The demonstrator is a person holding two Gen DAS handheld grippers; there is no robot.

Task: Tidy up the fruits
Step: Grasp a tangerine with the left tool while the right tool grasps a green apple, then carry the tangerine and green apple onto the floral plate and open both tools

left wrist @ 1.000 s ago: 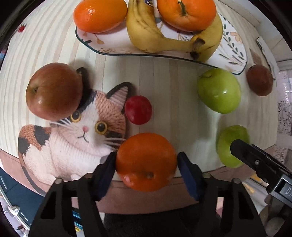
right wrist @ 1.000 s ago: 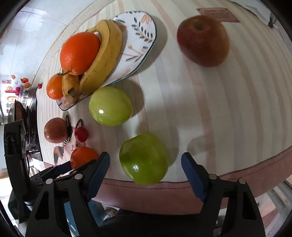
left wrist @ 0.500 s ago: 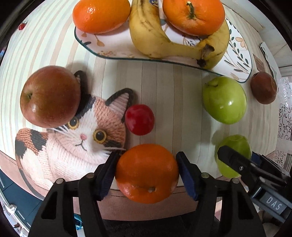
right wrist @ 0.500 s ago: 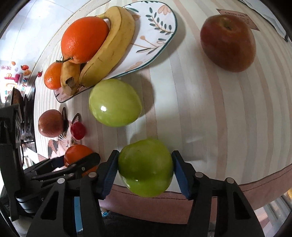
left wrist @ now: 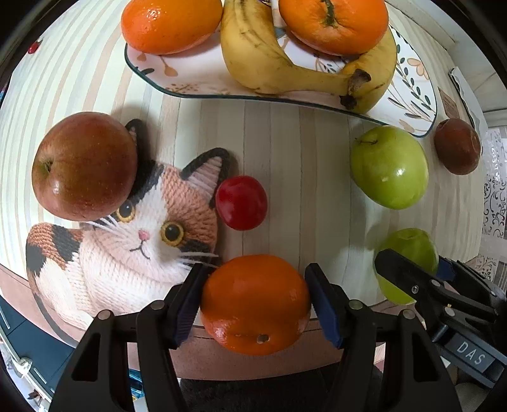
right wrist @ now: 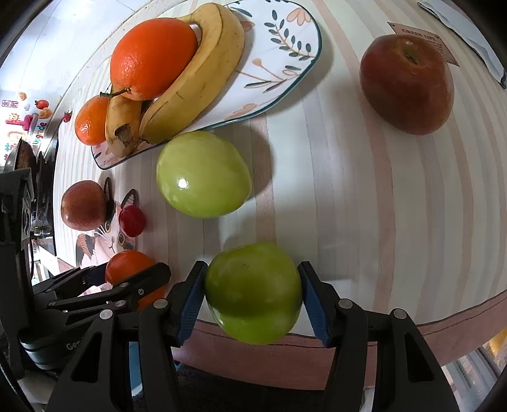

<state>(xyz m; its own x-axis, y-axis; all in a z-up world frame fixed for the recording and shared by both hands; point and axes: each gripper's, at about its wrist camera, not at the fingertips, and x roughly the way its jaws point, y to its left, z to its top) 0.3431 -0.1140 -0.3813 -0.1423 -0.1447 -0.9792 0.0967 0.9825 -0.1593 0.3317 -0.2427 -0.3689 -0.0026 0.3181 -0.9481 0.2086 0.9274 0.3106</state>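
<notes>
Now my left gripper [left wrist: 256,304] is clamped on an orange [left wrist: 255,304], its blue pads [left wrist: 187,305] pressed against both sides of the fruit at the near edge of the striped tablecloth [left wrist: 285,152]. My right gripper [right wrist: 252,293] is clamped the same way on a green apple [right wrist: 253,293], also at the near edge of the cloth, with the pink border strip just under it.

From the left wrist view, a cat-shaped mat [left wrist: 126,241] lies to the left of the held orange. A large red apple [left wrist: 84,166] sits on the cat's ear, and a small red fruit [left wrist: 241,202] rests just beside the other ear. A second green apple [left wrist: 389,167] stands on the cloth near the corner of the floral plate [left wrist: 412,104], with a dark red apple [left wrist: 457,146] farther right, apart from it.

The plate holds two bananas [left wrist: 285,63] joined at the stem, one orange [left wrist: 171,23] at the left end and another orange [left wrist: 334,25] lying on the bananas' curve.

From the right wrist view, the left gripper with its orange shows low on the left, near my held apple but not touching it.
</notes>
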